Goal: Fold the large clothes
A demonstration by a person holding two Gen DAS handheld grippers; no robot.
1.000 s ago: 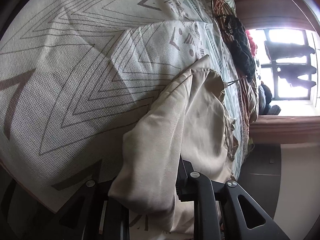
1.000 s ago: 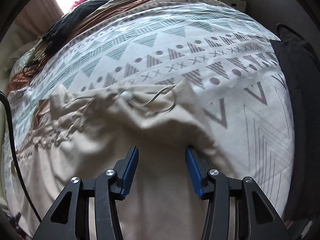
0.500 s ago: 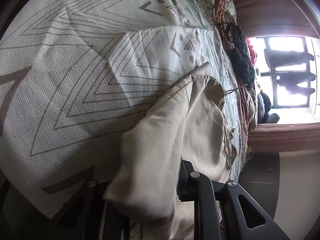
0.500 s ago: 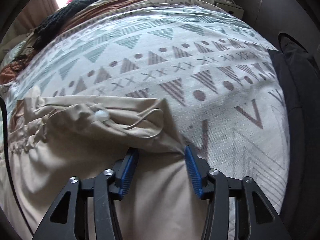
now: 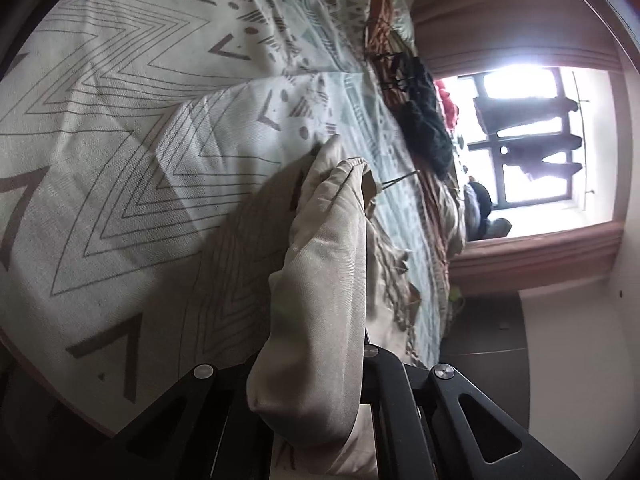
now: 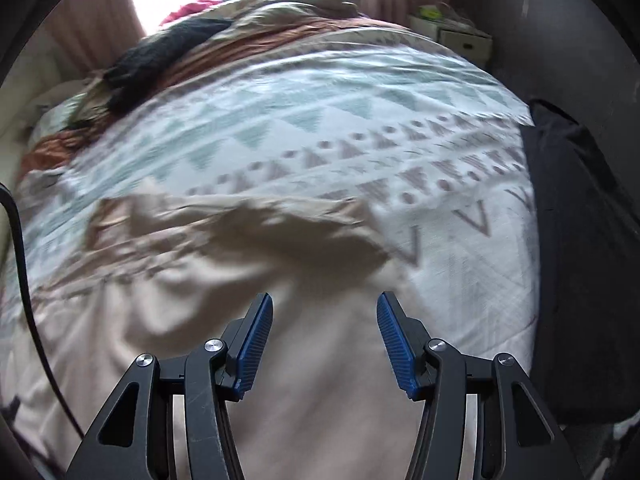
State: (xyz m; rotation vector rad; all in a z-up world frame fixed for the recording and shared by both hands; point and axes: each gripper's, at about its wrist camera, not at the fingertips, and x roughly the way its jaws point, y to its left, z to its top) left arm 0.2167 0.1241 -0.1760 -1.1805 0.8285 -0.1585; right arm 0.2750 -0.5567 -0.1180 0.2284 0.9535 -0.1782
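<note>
Between the left gripper's black arms, a thick fold of smooth beige garment stood bunched and clamped, its fingertips buried in cloth. Ahead of it lay the coarse-woven bedspread with zigzag lines. Under the right gripper, whose ribbed blue pads gaped wide apart, the garment spread flat; compared with half a second before, its drawstring edge had blurred beyond reading.
</note>
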